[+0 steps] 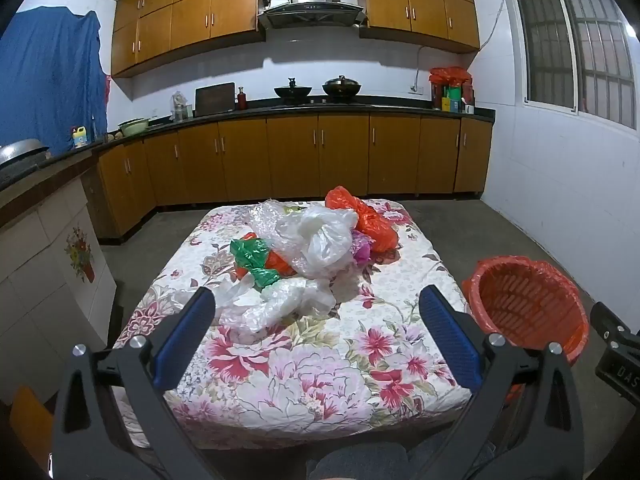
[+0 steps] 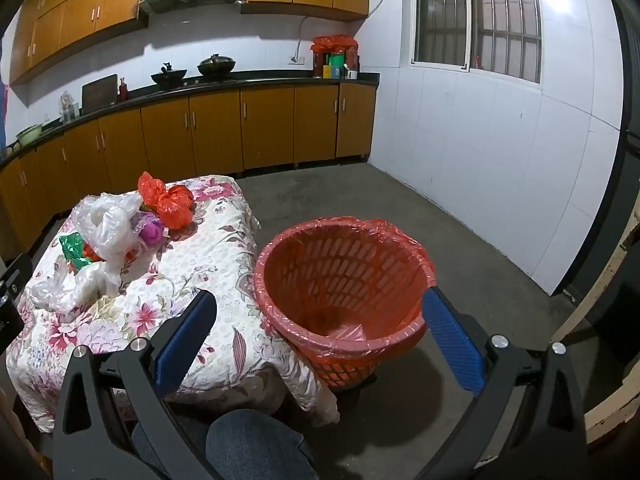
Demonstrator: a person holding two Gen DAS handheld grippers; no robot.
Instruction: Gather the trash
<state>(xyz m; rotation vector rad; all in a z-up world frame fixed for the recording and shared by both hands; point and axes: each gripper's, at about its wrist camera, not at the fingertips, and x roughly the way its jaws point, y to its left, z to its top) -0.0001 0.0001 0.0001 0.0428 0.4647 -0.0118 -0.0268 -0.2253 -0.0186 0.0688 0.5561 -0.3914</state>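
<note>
— Knee first: my denim-clad knee (image 2: pixel 256 440) sits right under the right gripper (image 2: pixel 320 312), nearest of anything. Beyond it, both pairs of blue pads are spread as wide as they go and hold nothing.

— So where is the trash from your fingers?

— From the left gripper (image 1: pixel 316 312), the heap of plastic bags (image 1: pixel 304 256) lies straight ahead and a little below, on the floral tablecloth (image 1: pixel 320 360). Its near fringe, a clear crumpled bag (image 1: pixel 276 304), lies between the lines of my two left fingers, just past their tips, not touching either pad.

— And the right one?

— It faces the orange basket (image 2: pixel 344 276) with its red liner, standing on the floor just right of the table. The bags sit well off to its left, at the far side of the cloth. So my left gripper is the nearer to the trash, I judge; the right is better placed over the basket.

— Which way does the heap run?

— Diagonally: from the clear bag at near left, past the green wrapper (image 1: pixel 252 260) and white bag (image 1: pixel 324 236), to the red bag (image 1: pixel 368 220) at far right. I'd judge the near end is what my left fingers can close on by going forward and down.

— And then?

— It must travel right, over the table's edge, to the basket.
</note>
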